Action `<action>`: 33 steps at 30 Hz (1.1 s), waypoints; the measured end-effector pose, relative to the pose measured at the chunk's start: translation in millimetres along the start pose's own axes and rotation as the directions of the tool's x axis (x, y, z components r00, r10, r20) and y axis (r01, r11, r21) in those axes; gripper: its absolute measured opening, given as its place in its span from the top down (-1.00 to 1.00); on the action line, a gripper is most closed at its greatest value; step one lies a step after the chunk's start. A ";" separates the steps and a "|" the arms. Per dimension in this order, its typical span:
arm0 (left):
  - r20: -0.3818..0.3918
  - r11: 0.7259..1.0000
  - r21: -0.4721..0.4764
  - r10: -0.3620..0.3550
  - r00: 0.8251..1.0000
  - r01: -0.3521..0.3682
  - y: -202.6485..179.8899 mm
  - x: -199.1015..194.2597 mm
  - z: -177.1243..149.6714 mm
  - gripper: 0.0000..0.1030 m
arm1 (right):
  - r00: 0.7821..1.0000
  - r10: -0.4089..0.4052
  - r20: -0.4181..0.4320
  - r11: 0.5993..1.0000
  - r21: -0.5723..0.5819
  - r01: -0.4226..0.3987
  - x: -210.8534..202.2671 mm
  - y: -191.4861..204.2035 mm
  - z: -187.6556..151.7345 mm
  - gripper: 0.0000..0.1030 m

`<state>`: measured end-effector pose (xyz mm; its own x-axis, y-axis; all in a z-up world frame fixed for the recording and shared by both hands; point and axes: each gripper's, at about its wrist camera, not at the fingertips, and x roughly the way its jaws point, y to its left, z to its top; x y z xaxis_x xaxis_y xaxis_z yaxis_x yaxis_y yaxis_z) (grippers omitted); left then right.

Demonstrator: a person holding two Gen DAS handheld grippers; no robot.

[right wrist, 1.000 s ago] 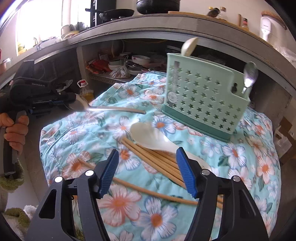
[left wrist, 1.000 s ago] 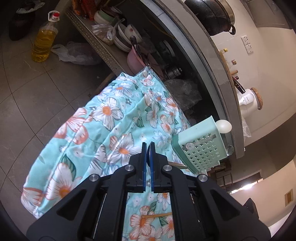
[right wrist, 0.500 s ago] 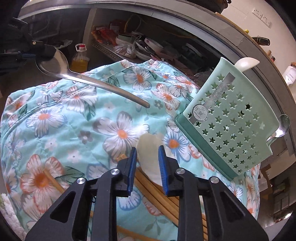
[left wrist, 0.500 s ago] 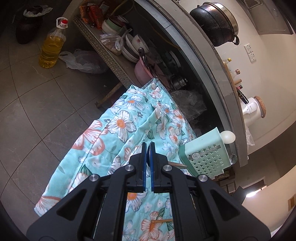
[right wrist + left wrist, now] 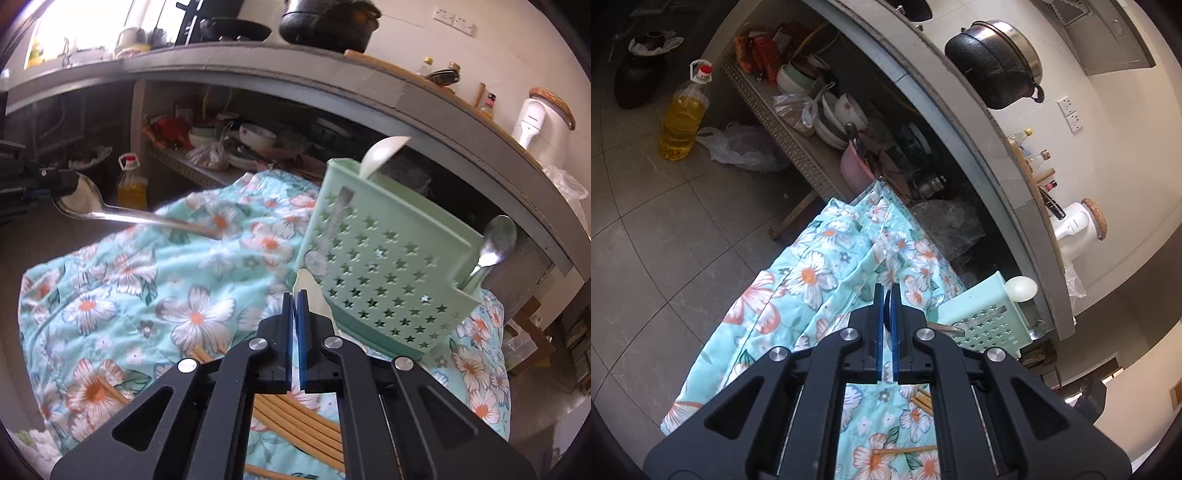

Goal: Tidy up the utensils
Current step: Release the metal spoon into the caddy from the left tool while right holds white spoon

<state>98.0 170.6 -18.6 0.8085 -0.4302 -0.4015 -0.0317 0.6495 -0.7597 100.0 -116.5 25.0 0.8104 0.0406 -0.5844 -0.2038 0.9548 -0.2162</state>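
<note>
Right gripper jaws just closed on white spoon, lower centre; left gripper clamps metal spoon; holder right, nearer right hand.

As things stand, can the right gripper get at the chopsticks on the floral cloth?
Probably not yet: the right gripper is shut on a white spoon, so its jaws are occupied. The chopsticks lie uncovered just beneath it.
</note>
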 end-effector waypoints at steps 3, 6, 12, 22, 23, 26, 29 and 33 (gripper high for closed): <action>0.047 0.997 0.062 -0.044 0.998 0.041 -25.5 -7.3 9.9 0.97 | 0.998 -0.019 0.053 0.998 0.066 0.016 -23.8 -24.8 5.1 0.97; 0.075 0.985 0.156 -0.086 0.993 0.074 -58.3 -8.0 22.2 0.97 | 0.994 -0.040 0.103 0.992 0.119 0.028 -46.2 -46.0 6.1 0.97; 0.152 0.922 0.386 -0.086 0.985 0.021 -129.6 1.5 38.2 0.97 | 0.985 -0.080 0.152 0.979 0.197 0.050 -74.5 -76.1 -0.6 0.97; 0.208 0.617 0.760 0.070 0.976 -0.206 -228.8 54.2 10.5 0.97 | 0.984 -0.092 0.152 0.961 0.272 0.047 -78.2 -98.6 -20.1 0.97; 0.215 0.578 0.784 0.086 0.973 -0.225 -235.3 58.8 6.1 0.97 | 0.984 -0.091 0.153 0.960 0.277 0.046 -78.5 -100.5 -21.4 0.96; 0.225 0.478 0.840 0.123 0.966 -0.257 -253.3 72.1 -6.8 0.97 | 0.984 -0.089 0.155 0.957 0.288 0.041 -78.4 -104.9 -25.9 0.96; 0.227 0.401 0.875 0.157 0.961 -0.272 -266.9 85.6 -16.4 0.97 | 0.984 -0.084 0.156 0.954 0.299 0.034 -78.2 -108.4 -30.3 0.96; 0.187 0.329 0.911 0.211 0.959 -0.250 -279.4 109.1 -23.9 0.97 | 0.984 -0.080 0.158 0.950 0.312 0.027 -79.1 -112.5 -34.1 0.96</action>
<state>181.0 -72.8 137.6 0.8787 -0.1586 -0.4502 0.3231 0.8919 0.3165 40.1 -237.1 68.8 0.9006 0.0100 -0.4346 0.0000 0.9997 0.0231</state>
